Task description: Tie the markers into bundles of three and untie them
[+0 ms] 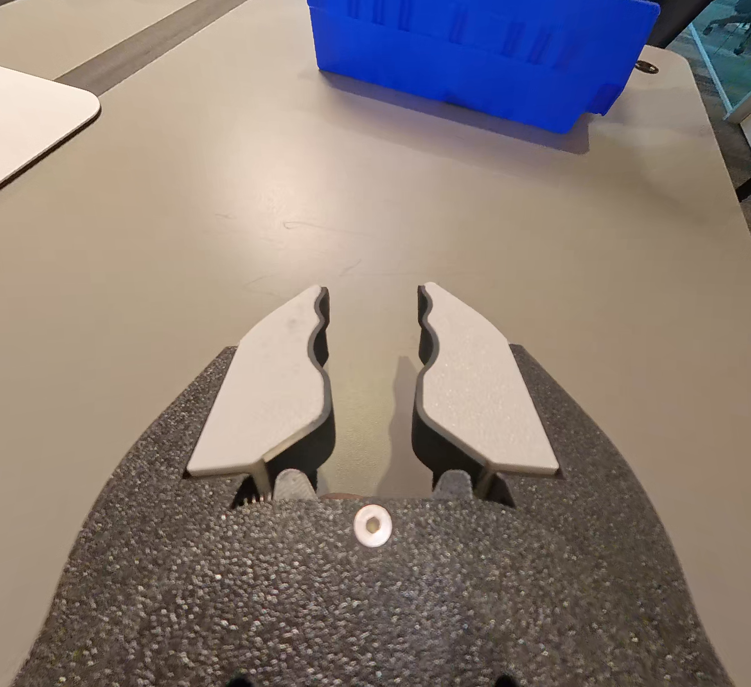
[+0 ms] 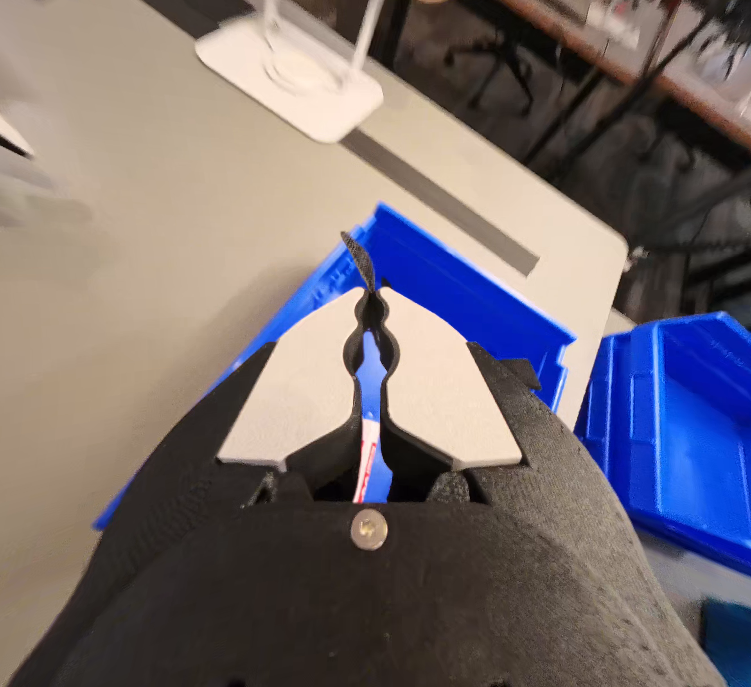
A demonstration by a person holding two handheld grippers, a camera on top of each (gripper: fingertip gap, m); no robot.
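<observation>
Right jaws pinch black strap (image 2: pixel 359 261) above blue bin (image 2: pixel 467 301).

a bin (image 2: pixel 467 301) stands on the table (image 2: pixel 162 261), a second bin (image 2: pixel 670 423) just to its right. behind them, a stand (image 2: pixel 292 78) sits near the table's far edge.

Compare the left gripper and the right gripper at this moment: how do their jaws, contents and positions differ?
The left gripper has its jaws apart with only bare table between them; the right gripper is shut, its tips pinching a black strap. The left sits over open tabletop, short of a blue bin; the right hangs over a blue bin. Both have pale wavy-edged fingers on black bodies.
</observation>
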